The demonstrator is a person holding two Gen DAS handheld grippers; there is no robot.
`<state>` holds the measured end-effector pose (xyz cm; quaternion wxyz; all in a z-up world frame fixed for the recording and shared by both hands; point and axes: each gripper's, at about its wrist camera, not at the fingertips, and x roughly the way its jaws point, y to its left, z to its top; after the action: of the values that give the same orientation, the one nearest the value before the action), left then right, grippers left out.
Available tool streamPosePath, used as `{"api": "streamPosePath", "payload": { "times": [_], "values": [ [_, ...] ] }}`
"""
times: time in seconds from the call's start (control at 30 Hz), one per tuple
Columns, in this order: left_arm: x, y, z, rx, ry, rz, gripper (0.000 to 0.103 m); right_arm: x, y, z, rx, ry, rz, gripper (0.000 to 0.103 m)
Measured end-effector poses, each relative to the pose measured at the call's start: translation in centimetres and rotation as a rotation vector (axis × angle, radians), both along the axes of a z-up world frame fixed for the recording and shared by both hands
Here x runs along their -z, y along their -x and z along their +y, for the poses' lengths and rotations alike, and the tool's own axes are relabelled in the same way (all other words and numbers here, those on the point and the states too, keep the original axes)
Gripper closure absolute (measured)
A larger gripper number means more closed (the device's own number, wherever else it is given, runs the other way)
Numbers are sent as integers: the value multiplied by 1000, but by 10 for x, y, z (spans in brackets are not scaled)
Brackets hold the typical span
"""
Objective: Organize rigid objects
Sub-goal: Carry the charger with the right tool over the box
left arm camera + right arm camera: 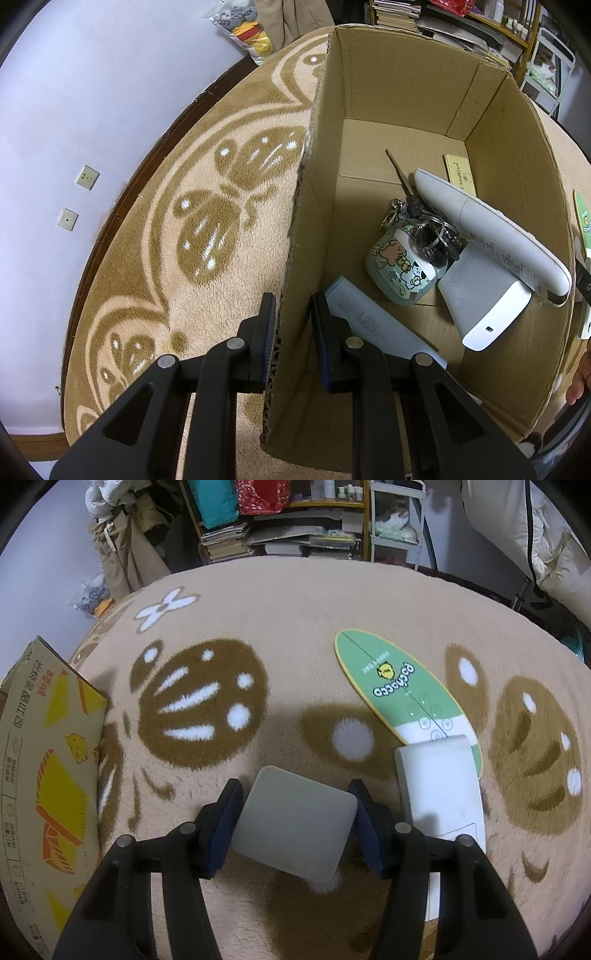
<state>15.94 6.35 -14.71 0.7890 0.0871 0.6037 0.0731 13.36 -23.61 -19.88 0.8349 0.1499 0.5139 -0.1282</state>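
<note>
An open cardboard box (417,85) stands on the patterned rug. My left gripper (293,306) is shut on the box's left wall, one finger inside and one outside. The box holds a white remote (491,232), a white power bank (484,306), a cartoon-printed case (399,266), a bunch of keys (432,232), a pale blue power bank (373,325) and a yellow card tin (460,173). In the right wrist view my right gripper (295,794) is shut on a flat grey square block (295,819), with a pad against each side.
A white oblong device (439,794) lies just right of the right gripper, partly over a green oval board (399,679). The box's printed outer side (48,757) is at the far left. Shelves with books (229,542) stand beyond the rug. A person's fingers (580,380) show beside the box.
</note>
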Motion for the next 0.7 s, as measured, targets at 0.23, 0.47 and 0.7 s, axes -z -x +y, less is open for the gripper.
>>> {"api": "streamPosePath", "payload": {
  "times": [0.23,0.47,0.7],
  "values": [
    [-1,0,0,0,-1,0,84,-20,-1,9,-27,-5,-58,40],
    [-1,0,1,0,0,-1,84,-58,-10,38,-126,26,-161,40],
    [-1,1,0,-1,-6,-1,84,-101,-14,81,-245,-14,-268,40]
  ]
}}
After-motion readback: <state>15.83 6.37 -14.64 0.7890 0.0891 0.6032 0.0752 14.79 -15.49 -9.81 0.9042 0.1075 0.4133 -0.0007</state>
